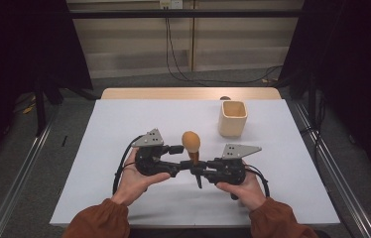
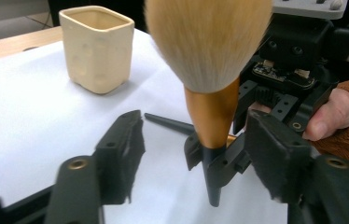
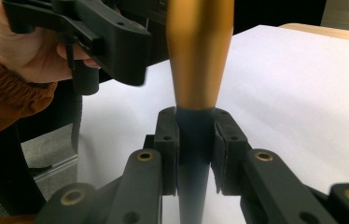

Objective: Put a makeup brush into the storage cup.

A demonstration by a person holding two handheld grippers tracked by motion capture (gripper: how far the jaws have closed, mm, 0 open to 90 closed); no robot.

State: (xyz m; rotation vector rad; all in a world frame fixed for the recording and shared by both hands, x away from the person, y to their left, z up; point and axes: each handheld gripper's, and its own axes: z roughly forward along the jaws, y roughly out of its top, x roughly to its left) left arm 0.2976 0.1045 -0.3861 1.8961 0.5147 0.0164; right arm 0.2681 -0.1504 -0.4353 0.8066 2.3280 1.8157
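Gold-coloured and tapering to a black tip, the handle of the makeup brush [image 1: 191,148] stood upright above the near middle of the white-covered table [image 1: 124,124], bristles up, between the two grippers. The right gripper [image 3: 196,154] had its jaws closed tight on the black lower end of the handle, pads pressing on both sides. The left gripper [image 2: 196,154] stood partly open, its pads either side of the brush and clear of it, so the brush hung from the right grip alone. It looked light and easy to carry; the handle seemed stiff and smooth, likely a little slippery where it narrows, so a hold on the thicker gold part or just above the black tip would probably sit firmer than one at the point. The tan bristle head appeared soft and would crush or splay if squeezed, so it was better left untouched. A cream square cup [image 1: 232,118] stood near the far right corner of the table, well apart from the brush and open at the top. No brand, label or writing could be read on the brush or the cup.
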